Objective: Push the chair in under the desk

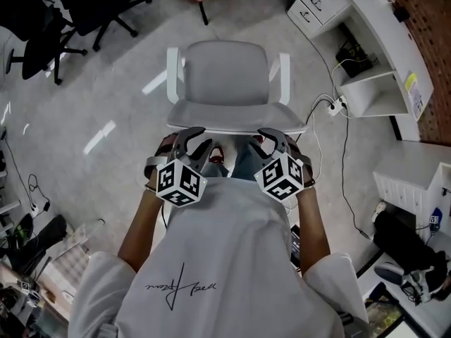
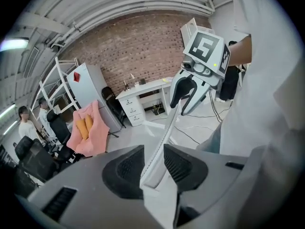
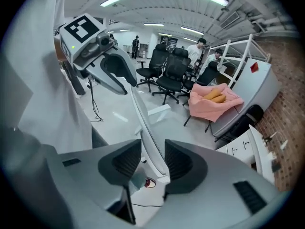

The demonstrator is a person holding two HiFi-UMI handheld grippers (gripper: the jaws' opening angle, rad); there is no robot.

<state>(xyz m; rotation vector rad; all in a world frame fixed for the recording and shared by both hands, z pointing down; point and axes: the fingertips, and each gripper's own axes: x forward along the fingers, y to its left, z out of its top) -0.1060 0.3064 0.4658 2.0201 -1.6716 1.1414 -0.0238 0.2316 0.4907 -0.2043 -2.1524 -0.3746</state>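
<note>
The grey office chair (image 1: pixel 227 72) with white armrests stands in front of me, its seat facing away. The thin top edge of its backrest (image 1: pixel 232 128) runs between my two grippers. My left gripper (image 1: pixel 194 138) straddles that edge near its left end; in the left gripper view the backrest (image 2: pixel 164 132) passes between the open jaws (image 2: pixel 153 163), with a gap at the pads. My right gripper (image 1: pixel 268 138) straddles the right end, and the backrest (image 3: pixel 145 123) stands loosely between its open jaws (image 3: pixel 152 159). The white desk (image 1: pixel 366 27) is at the far right.
Black office chairs (image 1: pixel 63 13) crowd the upper left. Cables and a power strip (image 1: pixel 337 105) lie on the floor between the chair and the desk. A white drawer unit (image 1: pixel 416 174) stands at the right. A chair draped in pink cloth (image 2: pixel 88 128) stands behind.
</note>
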